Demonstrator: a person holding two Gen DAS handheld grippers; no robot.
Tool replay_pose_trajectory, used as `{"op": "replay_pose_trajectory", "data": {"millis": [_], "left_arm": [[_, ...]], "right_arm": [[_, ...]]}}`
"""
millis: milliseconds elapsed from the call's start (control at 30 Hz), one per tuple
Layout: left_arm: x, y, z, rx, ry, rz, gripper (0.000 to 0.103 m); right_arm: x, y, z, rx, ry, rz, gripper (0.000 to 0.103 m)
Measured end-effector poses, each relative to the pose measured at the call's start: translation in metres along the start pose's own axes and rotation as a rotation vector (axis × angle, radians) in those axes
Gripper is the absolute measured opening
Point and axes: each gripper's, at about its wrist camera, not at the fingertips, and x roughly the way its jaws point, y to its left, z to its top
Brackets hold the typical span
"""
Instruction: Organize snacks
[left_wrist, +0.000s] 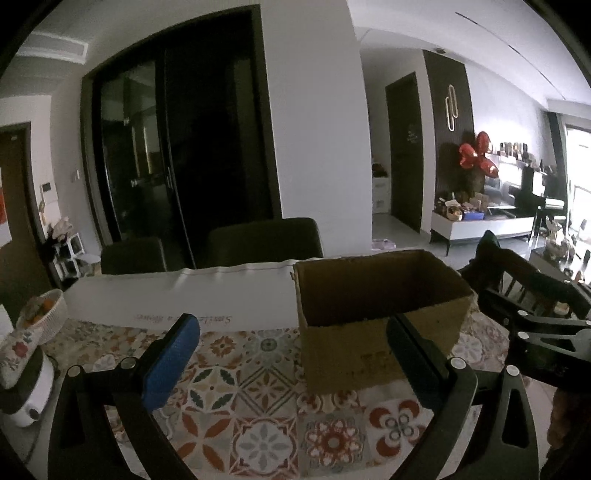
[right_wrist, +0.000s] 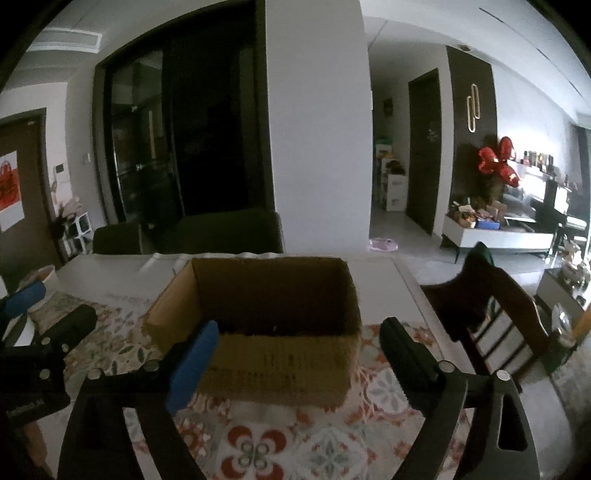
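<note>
Open cardboard box (right_wrist: 258, 332) at the middle of a tile-patterned worktop (left_wrist: 229, 391), top flaps out of the way, interior sunk in shadow. Contents hidden from both wrist views; no snack packet visible anywhere on the patterned cloth around it. Judged near the close of a drop-off, or between items: nothing in either grip, nothing left in sight to collect.

Right gripper (right_wrist: 299, 354) squarely before the near wall of the box, jaws spread wide with only the carton front between them, nothing pinched. Left gripper (left_wrist: 295, 362) just off the box's left corner, jaws likewise spread and empty, one blue pad and one dark pad framing bare cloth and the box corner.

Room to work: free cloth on the near side and to the left of the box. Tighter on the right, where the worktop edge runs close to the carton and a dark wooden chair (right_wrist: 498, 325) stands just beyond it. Two dark chair backs (left_wrist: 258, 240) along the far edge. White basket (left_wrist: 48, 314) and a small white appliance (left_wrist: 26, 391) crowding the left corner. The two grippers near each other, side by side, leaving little slack between them.
</note>
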Motion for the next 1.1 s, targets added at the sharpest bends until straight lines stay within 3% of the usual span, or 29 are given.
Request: {"op": "replay_pose_trajectory", "data": {"millis": [700, 1100], "left_arm": [[-0.119, -0.005, -0.055, 0.052, -0.024, -0.034, 0.103], [-0.153, -0.006, -0.073, 0.023, -0.001, -0.077, 0.103]], "right_arm": [[-0.128, 0.004, -0.071, 0.039, -0.003, -0.057, 0.095], [-0.166, 0.007, -0.096, 0.057, 0.005, -0.039, 0.095]]}}
